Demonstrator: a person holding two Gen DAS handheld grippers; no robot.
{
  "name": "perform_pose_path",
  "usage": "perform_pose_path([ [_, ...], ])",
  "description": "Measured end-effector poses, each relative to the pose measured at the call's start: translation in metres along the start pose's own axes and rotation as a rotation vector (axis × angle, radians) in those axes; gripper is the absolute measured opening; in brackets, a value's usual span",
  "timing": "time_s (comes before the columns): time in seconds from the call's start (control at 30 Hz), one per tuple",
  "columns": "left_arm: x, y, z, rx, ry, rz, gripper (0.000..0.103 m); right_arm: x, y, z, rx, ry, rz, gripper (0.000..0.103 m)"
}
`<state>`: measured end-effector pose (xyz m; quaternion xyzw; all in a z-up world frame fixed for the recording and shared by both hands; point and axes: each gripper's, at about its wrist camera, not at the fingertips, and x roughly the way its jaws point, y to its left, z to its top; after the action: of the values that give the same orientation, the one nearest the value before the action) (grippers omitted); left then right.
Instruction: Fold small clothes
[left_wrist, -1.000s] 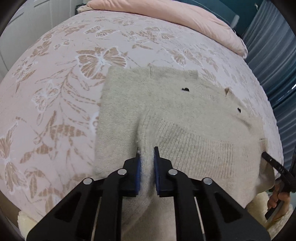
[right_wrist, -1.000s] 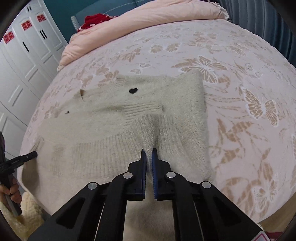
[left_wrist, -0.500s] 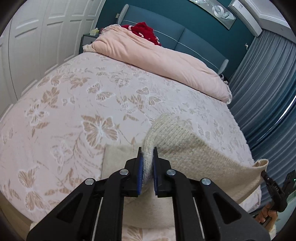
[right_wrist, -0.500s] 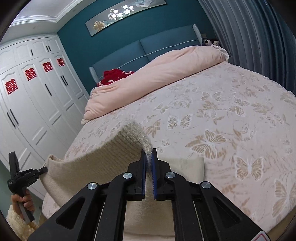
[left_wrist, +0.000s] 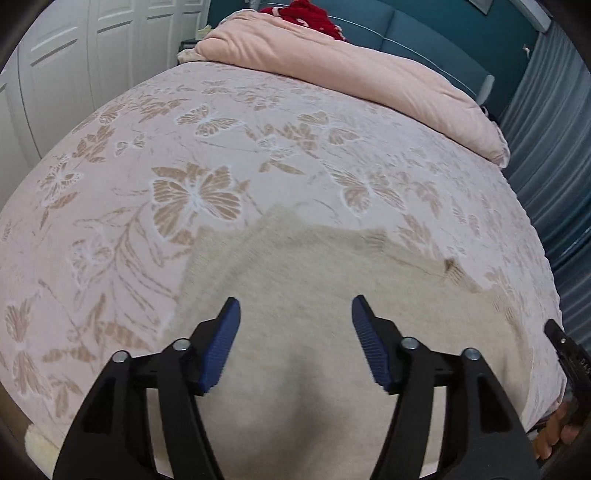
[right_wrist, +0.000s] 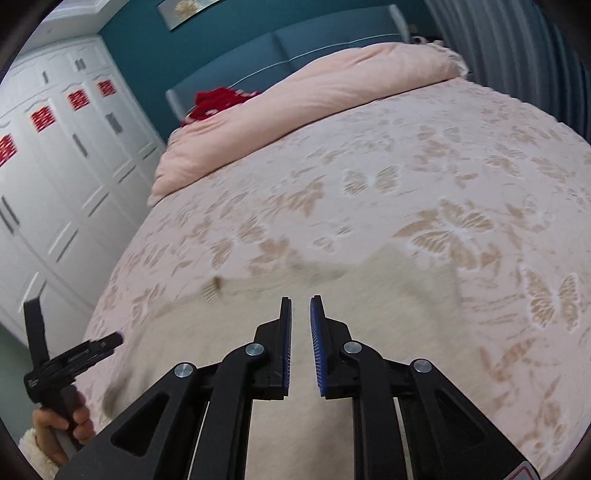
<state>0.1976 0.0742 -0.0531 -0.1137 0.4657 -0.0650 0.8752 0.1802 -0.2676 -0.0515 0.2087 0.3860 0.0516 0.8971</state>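
One fold appears laid in the beige sweater (left_wrist: 295, 280) on the bed (left_wrist: 122, 155); left hand-held gripper (left_wrist: 295, 314) gapes wide, right hand-held gripper (right_wrist: 300, 314) stands slightly parted, both empty; further folds likely remain.

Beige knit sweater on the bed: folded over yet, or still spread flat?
Folded over. The beige knit sweater lies doubled on the butterfly bedspread, and both tools, left and right, are open, holding nothing.

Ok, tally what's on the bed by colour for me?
Beige: 1, the sweater lying on the bedspread
Pink: 1, the duvet at the head end
Red: 1, a garment behind the duvet
Total: 3
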Motion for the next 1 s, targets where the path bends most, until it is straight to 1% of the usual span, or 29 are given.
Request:
perform_pose_path([
  [0.03, 0.006, -0.01, -0.009, 0.011, 0.026, -0.012, 0.063, 0.012, 0.014, -0.013, -0.02, 0.045, 0.038, 0.014],
  [0.07, 0.013, -0.017, -0.018, 0.026, 0.062, -0.02, 0.063, 0.025, 0.025, -0.026, -0.036, 0.083, 0.058, 0.014],
  [0.1, 0.022, -0.022, -0.027, 0.036, 0.09, -0.01, 0.063, 0.037, 0.032, -0.037, -0.048, 0.115, 0.05, 0.014],
  [0.17, 0.034, -0.021, -0.04, 0.046, 0.125, 0.029, 0.063, 0.059, 0.028, -0.055, -0.052, 0.179, 0.003, 0.014],
  [0.23, 0.038, -0.01, -0.045, 0.055, 0.122, 0.054, 0.063, 0.064, 0.006, -0.06, 0.0, 0.206, -0.068, 0.004],
  [0.27, 0.037, -0.002, -0.043, 0.053, 0.118, 0.068, 0.063, 0.057, -0.005, -0.058, 0.034, 0.199, -0.081, 0.003],
  [0.3, 0.033, 0.006, -0.04, 0.041, 0.114, 0.072, 0.063, 0.047, -0.014, -0.054, 0.069, 0.186, -0.075, 0.009],
  [0.33, 0.028, 0.015, -0.035, 0.02, 0.102, 0.059, 0.063, 0.035, -0.02, -0.048, 0.084, 0.162, -0.069, 0.013],
  [0.37, 0.023, 0.024, -0.027, -0.008, 0.085, 0.051, 0.063, 0.023, -0.024, -0.039, 0.075, 0.128, -0.087, 0.016],
  [0.4, 0.02, 0.032, -0.018, -0.039, 0.071, 0.052, 0.064, 0.014, -0.028, -0.028, 0.051, 0.096, -0.113, 0.028],
  [0.43, 0.02, 0.039, -0.007, -0.066, 0.064, 0.048, 0.066, 0.008, -0.031, -0.016, 0.024, 0.07, -0.133, 0.037],
  [0.47, 0.022, 0.045, 0.005, -0.089, 0.061, 0.04, 0.069, 0.006, -0.034, -0.003, 0.001, 0.049, -0.155, 0.053],
  [0.5, 0.024, 0.049, 0.017, -0.105, 0.054, 0.039, 0.069, 0.007, -0.037, 0.009, -0.02, 0.03, -0.179, 0.06],
  [0.57, 0.033, 0.05, 0.04, -0.102, 0.035, 0.031, 0.076, 0.021, -0.045, 0.033, -0.055, 0.025, -0.23, 0.062],
  [0.63, 0.047, 0.047, 0.058, -0.081, 0.045, 0.042, 0.077, 0.043, -0.056, 0.049, -0.049, 0.067, -0.268, 0.063],
  [0.7, 0.067, 0.044, 0.07, -0.054, 0.076, 0.032, 0.079, 0.069, -0.069, 0.057, -0.01, 0.117, -0.268, 0.063],
  [0.73, 0.08, 0.044, 0.073, -0.047, 0.109, 0.031, 0.079, 0.081, -0.075, 0.058, 0.009, 0.151, -0.274, 0.063],
  [0.77, 0.093, 0.044, 0.075, -0.044, 0.149, 0.039, 0.079, 0.094, -0.078, 0.058, 0.011, 0.18, -0.306, 0.063],
  [0.8, 0.105, 0.047, 0.075, -0.056, 0.183, 0.032, 0.078, 0.105, -0.076, 0.055, -0.004, 0.209, -0.328, 0.063],
  [0.83, 0.114, 0.05, 0.074, -0.071, 0.202, 0.017, 0.071, 0.115, -0.075, 0.053, -0.028, 0.245, -0.335, 0.06],
  [0.87, 0.117, 0.051, 0.074, -0.077, 0.204, 0.015, 0.056, 0.119, -0.07, 0.05, -0.041, 0.265, -0.333, 0.034],
  [0.9, 0.118, 0.05, 0.075, -0.06, 0.201, -0.005, 0.047, 0.117, -0.065, 0.049, -0.051, 0.267, -0.32, 0.01],
  [0.93, 0.116, 0.047, 0.077, -0.037, 0.206, -0.039, 0.018, 0.111, -0.059, 0.052, -0.056, 0.247, -0.286, 0.01],
  [0.97, 0.111, 0.043, 0.08, -0.013, 0.195, -0.036, 0.008, 0.098, -0.054, 0.057, -0.052, 0.194, -0.22, 0.009],
  [1.0, 0.102, 0.039, 0.084, 0.011, 0.153, -0.026, 0.008, 0.084, -0.049, 0.063, -0.05, 0.14, -0.18, 0.008],
])
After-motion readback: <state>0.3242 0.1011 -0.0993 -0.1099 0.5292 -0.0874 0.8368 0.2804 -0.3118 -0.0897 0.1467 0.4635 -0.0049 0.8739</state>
